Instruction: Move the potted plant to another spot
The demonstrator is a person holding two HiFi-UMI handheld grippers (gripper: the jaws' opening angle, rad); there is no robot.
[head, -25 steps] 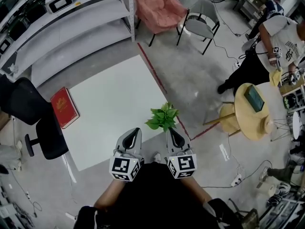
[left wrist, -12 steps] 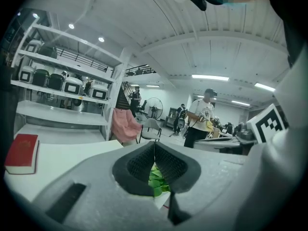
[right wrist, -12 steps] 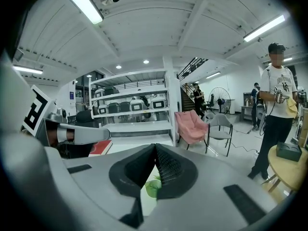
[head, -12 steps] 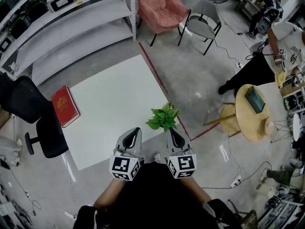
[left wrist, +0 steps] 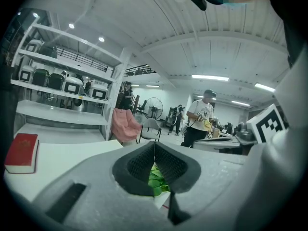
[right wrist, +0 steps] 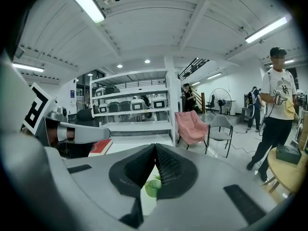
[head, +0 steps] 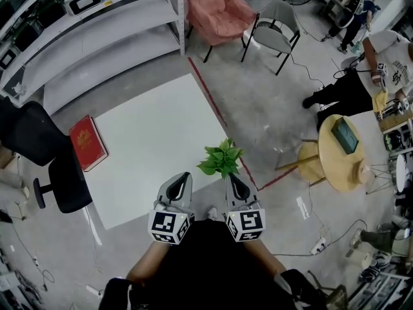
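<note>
The potted plant [head: 221,159], a small bunch of bright green leaves, stands at the near right corner of the white table [head: 155,134]. Its pot is hidden under the leaves. My left gripper [head: 185,175] is held just short of the table's near edge, left of the plant, jaws shut on nothing. My right gripper [head: 230,175] sits right below the plant, also shut and empty. In the left gripper view the leaves [left wrist: 155,177] show through the gap under the closed left gripper [left wrist: 154,143]. A leaf [right wrist: 153,187] shows likewise below the closed right gripper [right wrist: 155,146].
A red book [head: 88,144] lies on the table's left edge beside a black office chair [head: 48,160]. White shelves [head: 84,31] stand behind, with a pink chair [head: 216,8] and a grey chair [head: 274,34]. A round wooden table [head: 342,150] and a person [head: 361,76] are at the right.
Both grippers and the plant have stayed where they were. The person at the right has shifted beside the round table.
</note>
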